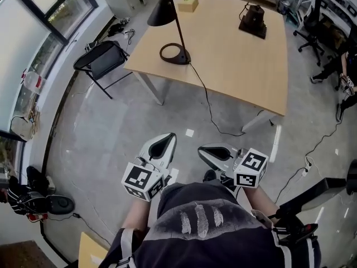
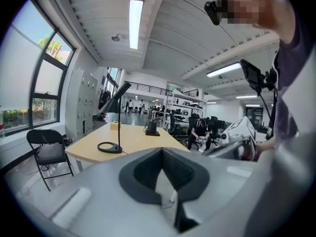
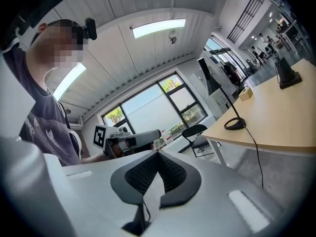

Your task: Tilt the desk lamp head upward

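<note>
Low in the head view, close to the person's body, the left gripper (image 1: 166,139) and right gripper (image 1: 208,151) sit side by side, both clenched shut on nothing. Well apart from these 2, the desk lamp (image 1: 183,58) stands on the wooden table (image 1: 240,66) near its left edge, its black head (image 1: 164,7) above the ring base.

Head view: steep down; L+R gripper views: low, fwd; all share distant desk lamp (image 1: 165,10).

Bright daylight, fisheye-warped edges
</note>
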`<state>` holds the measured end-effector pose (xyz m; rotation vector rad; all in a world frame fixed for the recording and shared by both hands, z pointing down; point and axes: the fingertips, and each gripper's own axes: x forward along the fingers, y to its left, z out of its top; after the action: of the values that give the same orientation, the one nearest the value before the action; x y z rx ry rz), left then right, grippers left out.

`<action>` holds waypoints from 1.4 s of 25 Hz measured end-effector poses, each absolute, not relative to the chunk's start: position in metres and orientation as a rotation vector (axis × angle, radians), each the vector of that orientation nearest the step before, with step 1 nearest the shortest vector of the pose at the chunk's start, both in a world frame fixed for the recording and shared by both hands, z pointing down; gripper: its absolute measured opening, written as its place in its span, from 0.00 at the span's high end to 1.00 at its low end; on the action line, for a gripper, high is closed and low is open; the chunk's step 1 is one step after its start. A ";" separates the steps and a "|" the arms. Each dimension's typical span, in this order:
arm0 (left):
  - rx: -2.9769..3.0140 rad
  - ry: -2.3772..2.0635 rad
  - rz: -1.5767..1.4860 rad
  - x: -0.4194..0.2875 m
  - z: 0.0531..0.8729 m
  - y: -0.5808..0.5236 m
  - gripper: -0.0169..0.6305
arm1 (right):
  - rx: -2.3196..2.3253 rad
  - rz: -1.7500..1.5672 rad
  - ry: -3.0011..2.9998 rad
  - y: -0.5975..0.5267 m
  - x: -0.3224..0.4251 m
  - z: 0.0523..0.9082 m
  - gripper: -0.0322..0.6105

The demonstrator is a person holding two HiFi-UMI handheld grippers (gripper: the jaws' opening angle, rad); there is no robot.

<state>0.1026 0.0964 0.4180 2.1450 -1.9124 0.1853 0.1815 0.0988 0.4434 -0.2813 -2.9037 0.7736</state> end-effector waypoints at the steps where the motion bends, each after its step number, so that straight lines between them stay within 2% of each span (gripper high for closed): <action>1: 2.139 -1.923 0.189 0.104 0.418 0.089 0.97 | -0.284 0.782 -2.898 0.090 0.185 0.446 0.95; 12: 2.177 -1.938 0.164 0.058 0.411 0.047 0.97 | -0.268 0.693 -2.913 0.048 0.142 0.436 0.95; 28: 2.301 -1.807 0.049 -0.087 0.404 0.057 0.97 | -0.140 0.629 -2.877 0.073 -0.017 0.423 0.95; 35: 2.284 -1.824 -0.035 -0.142 0.405 0.077 0.97 | -0.079 0.567 -2.858 0.085 -0.061 0.419 0.95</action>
<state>-0.1416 0.0768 0.4054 2.2842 -1.8236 -0.0350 -0.0612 0.0851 0.4191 -0.0788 -2.8584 0.5670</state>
